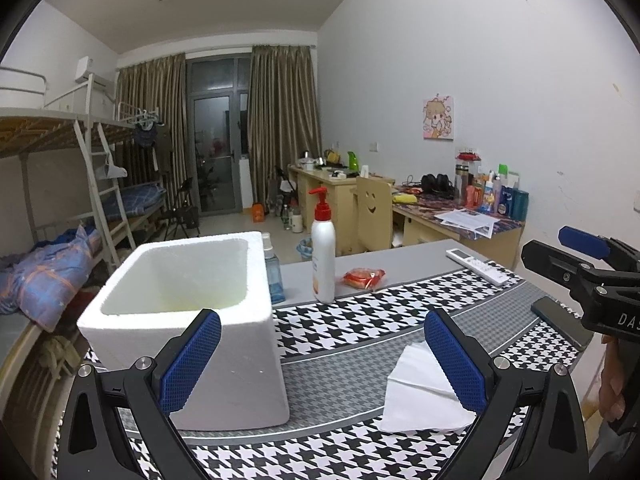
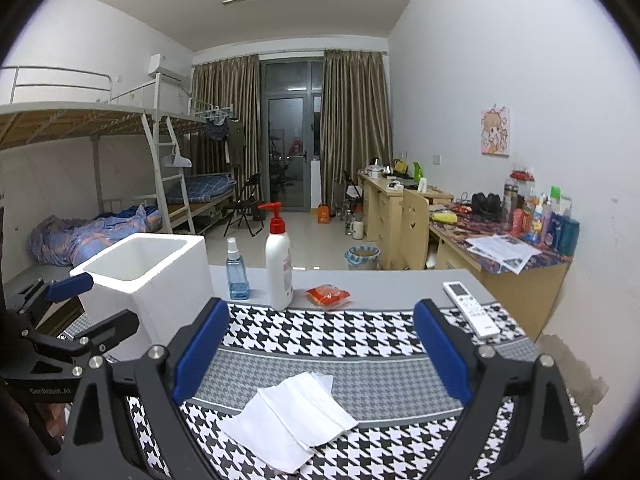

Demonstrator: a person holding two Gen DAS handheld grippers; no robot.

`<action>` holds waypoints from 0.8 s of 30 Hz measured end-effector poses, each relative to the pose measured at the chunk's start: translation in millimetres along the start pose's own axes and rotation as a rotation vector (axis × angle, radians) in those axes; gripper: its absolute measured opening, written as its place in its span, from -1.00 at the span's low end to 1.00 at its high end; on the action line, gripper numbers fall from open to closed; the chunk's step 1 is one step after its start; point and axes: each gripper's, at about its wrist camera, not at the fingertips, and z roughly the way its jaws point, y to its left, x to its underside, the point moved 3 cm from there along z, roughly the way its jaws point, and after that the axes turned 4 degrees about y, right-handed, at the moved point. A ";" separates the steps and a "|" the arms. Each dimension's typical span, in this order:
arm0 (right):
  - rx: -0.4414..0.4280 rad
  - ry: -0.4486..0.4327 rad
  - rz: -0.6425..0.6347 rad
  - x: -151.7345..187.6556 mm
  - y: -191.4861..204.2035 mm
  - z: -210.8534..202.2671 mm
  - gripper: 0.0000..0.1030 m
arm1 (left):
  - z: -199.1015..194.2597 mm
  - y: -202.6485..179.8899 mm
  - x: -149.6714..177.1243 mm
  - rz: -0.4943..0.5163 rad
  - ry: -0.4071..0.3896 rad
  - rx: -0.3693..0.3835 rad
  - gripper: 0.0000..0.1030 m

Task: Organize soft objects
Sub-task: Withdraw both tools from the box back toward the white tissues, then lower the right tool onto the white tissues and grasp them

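Table [image 2: 372,280] is covered w/ a black-and-white checked cloth [image 2: 320,332], grey bands across it. A white foam box [image 1: 180,320] is set on the cloth at the left, open top, upright; nothing is seen inside. A white pump bottle [image 1: 323,256] w/ red top is stood just right of the box, at the cloth's far edge; a small blue spray bottle [image 2: 237,270] is seen between box and pump bottle. The soft item, a folded white tissue [image 2: 288,416], is laid flat on the cloth near the front, right of the box & apart from it. A white remote [image 2: 472,310] is laid at the far right of the cloth. A small red packet [image 2: 328,295] is laid on bare table just behind the cloth.

Left tongs [image 1: 322,360]: fingers held wide apart, nothing between, box corner just ahead. Right tongs [image 2: 320,356]: also wide apart, empty, held above the tissue, not touching it.
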 end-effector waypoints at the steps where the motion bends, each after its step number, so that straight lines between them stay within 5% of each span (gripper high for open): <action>1: 0.001 0.004 0.004 2.1 -1.4 0.9 0.86 | 0.4 -1.4 1.2 0.000 0.001 0.007 0.98; 24: 0.065 0.078 0.033 31.3 -38.2 12.1 0.86 | 27.1 -40.0 36.6 0.047 0.097 0.103 0.98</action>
